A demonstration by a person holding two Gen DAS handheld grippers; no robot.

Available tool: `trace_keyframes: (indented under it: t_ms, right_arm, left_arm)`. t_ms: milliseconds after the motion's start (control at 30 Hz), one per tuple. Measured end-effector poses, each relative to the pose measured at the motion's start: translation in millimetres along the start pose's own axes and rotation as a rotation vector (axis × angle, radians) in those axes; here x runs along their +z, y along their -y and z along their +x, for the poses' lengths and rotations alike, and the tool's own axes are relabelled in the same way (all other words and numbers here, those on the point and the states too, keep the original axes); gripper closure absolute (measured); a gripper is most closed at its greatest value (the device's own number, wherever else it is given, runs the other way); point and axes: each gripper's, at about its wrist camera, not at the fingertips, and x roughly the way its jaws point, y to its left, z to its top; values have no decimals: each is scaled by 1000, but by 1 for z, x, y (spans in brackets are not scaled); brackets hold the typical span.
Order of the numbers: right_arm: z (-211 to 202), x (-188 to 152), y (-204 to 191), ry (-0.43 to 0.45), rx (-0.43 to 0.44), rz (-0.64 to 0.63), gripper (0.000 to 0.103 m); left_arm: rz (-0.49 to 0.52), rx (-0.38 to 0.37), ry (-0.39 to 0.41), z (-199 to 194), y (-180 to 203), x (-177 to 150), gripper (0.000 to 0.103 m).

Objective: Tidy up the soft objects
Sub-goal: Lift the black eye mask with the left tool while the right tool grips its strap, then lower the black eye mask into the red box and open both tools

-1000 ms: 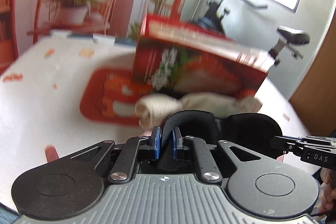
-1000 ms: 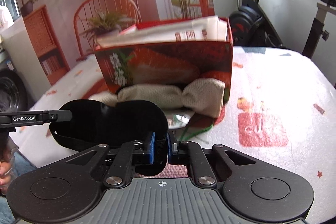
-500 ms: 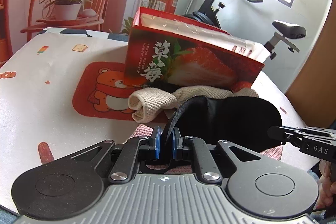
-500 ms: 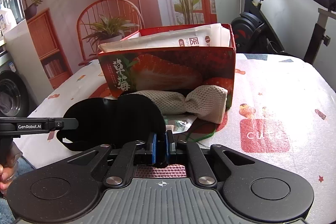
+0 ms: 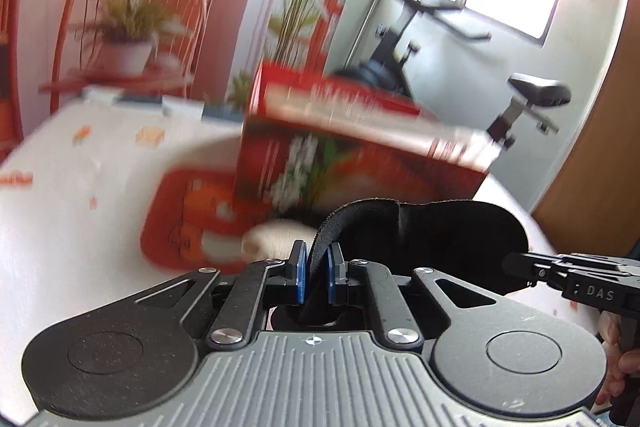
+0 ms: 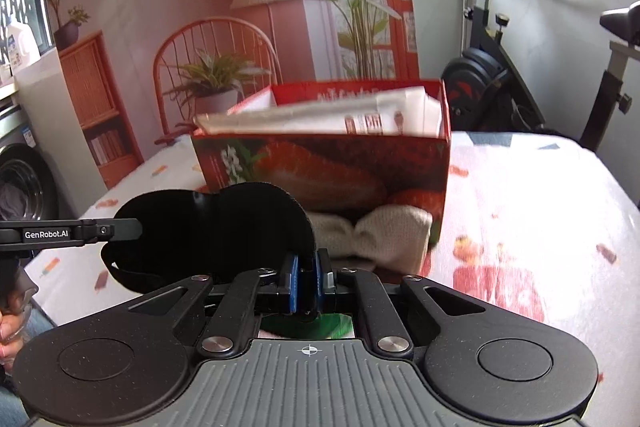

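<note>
I hold the black eye mask (image 6: 212, 227) with both tongs, left gripper (image 5: 316, 277) and right gripper (image 6: 306, 281) closed on its ends, above the tabletop's near edge. Next I must carry it over the red box (image 6: 328, 163), I think.

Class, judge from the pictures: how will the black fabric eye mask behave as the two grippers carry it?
The black fabric eye mask is probably floppy: its strap droops below it. It seems light, since the left gripper and right gripper hold it up by thin edges. Its fuzzy cloth is unlikely to slip.
</note>
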Motion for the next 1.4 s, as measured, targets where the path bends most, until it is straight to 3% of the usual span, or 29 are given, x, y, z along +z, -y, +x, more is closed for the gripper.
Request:
trace_keyframes:
  t_ms: [200, 400, 633, 867, 1067, 1400]
  right_arm:
    - [-4, 46, 4, 97, 10, -5, 95]
    - [8, 105, 13, 190, 3, -17, 95]
    - [43, 155, 21, 244, -36, -47, 95]
    - [102, 182, 29, 160, -95, 23, 96]
    - [138, 174, 41, 39, -166, 34, 96]
    - [169, 157, 64, -81, -160, 124, 95]
  left_arm:
    - [40, -28, 130, -10, 11, 47, 92]
    - [26, -30, 215, 9, 21, 103, 92]
    - [25, 13, 243, 49, 21, 161, 92]
    - [81, 46, 122, 109, 35, 180, 92]
    - [130, 41, -17, 154, 40, 172, 92]
    - [124, 73, -169, 191, 23, 155, 91]
